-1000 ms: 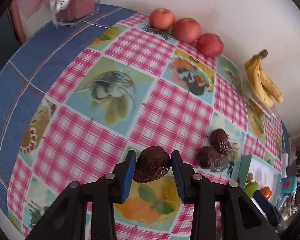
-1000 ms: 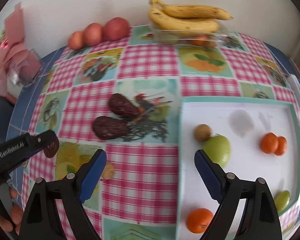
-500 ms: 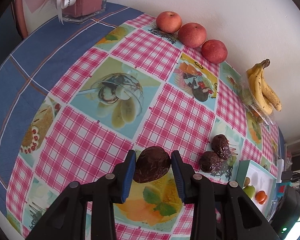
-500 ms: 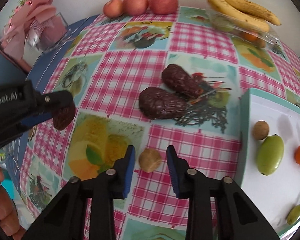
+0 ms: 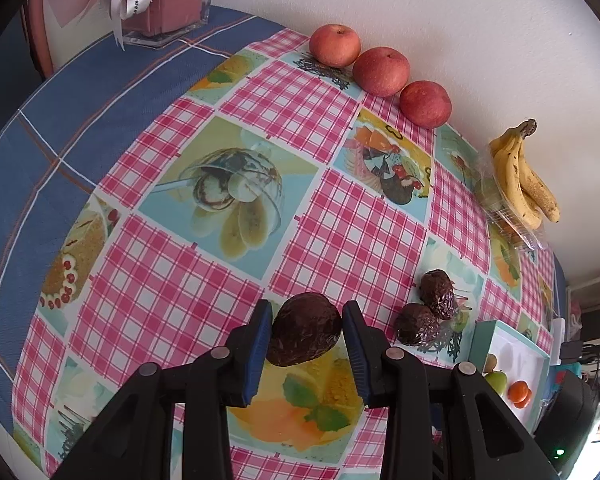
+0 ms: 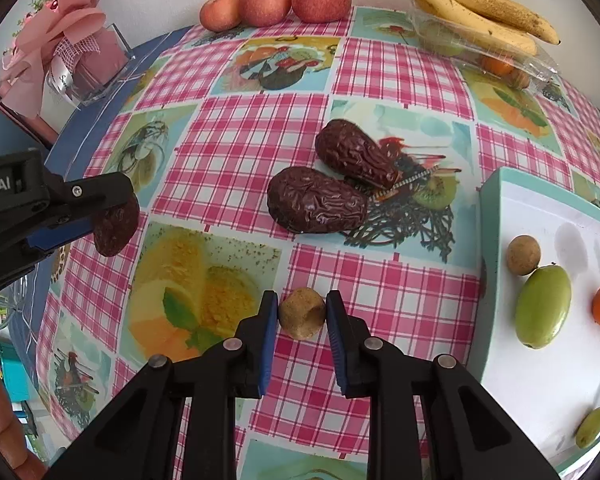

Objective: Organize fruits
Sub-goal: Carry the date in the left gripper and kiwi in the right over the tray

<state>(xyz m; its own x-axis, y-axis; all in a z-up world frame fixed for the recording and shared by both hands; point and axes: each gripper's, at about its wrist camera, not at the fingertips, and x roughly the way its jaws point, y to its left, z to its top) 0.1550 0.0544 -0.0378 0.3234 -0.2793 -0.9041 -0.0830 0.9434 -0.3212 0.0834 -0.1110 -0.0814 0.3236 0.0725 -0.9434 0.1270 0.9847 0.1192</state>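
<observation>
We've got the left gripper (image 5: 305, 334) pinching a date (image 5: 304, 330) above the surface, right gripper (image 6: 302, 314) fingers closing round the small brown fruit (image 6: 302, 313); next it probably joins its twin on the tray (image 6: 490, 216)

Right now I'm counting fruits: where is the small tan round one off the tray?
Right wrist view: the tan fruit sits between the right gripper's fingers, near the tray.

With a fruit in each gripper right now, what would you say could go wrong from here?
1. The small tan fruit sits between the right gripper's fingers near their tips; being round, it may squirt out.
2. The left gripper clamps a soft, wrinkled date; more squeeze could crush it.
3. Carrying either toward the tray, the fingers could knock the two dates lying in between.
</observation>
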